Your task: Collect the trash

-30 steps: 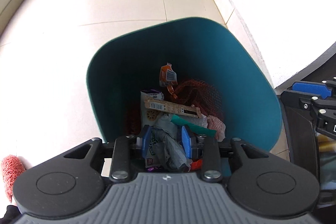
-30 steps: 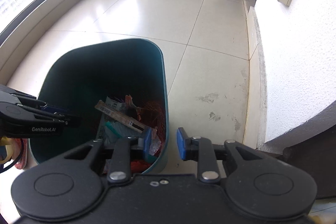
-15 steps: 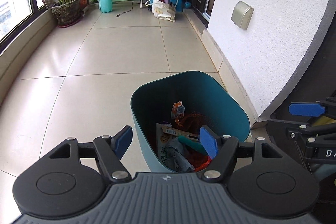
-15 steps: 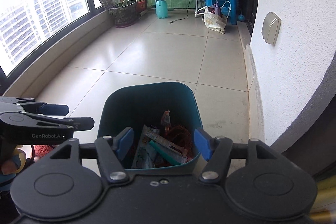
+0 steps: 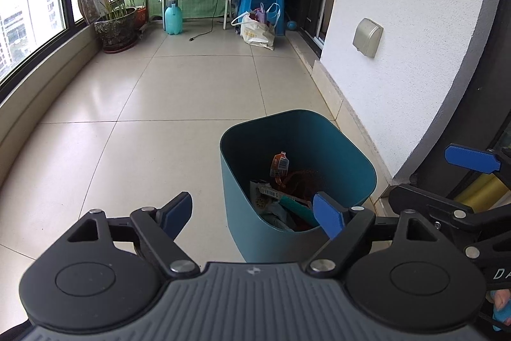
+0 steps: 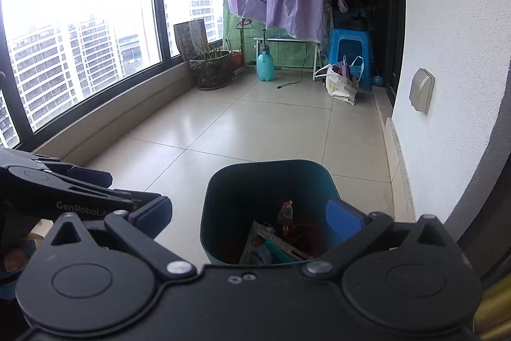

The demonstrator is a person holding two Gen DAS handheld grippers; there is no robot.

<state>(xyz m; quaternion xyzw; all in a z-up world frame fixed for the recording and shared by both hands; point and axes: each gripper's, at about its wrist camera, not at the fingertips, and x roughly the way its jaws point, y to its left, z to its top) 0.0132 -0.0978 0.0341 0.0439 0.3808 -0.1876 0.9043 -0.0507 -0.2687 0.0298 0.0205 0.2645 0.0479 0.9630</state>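
- Left gripper (image 5: 254, 214) — jaws have just been opening and stand wide, nothing between the pads.
- Right gripper (image 6: 250, 221) — likewise just opened wide, empty.
- Teal bin (image 5: 255, 232) — on the tiled floor (image 5: 159, 104) near the white wall (image 5: 399, 53), holding the trash (image 5: 281, 197).

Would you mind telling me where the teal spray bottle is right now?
The teal spray bottle stands on the floor at the far end of the balcony, in both views, between the potted plant by the window and the white bag beside the blue stool.
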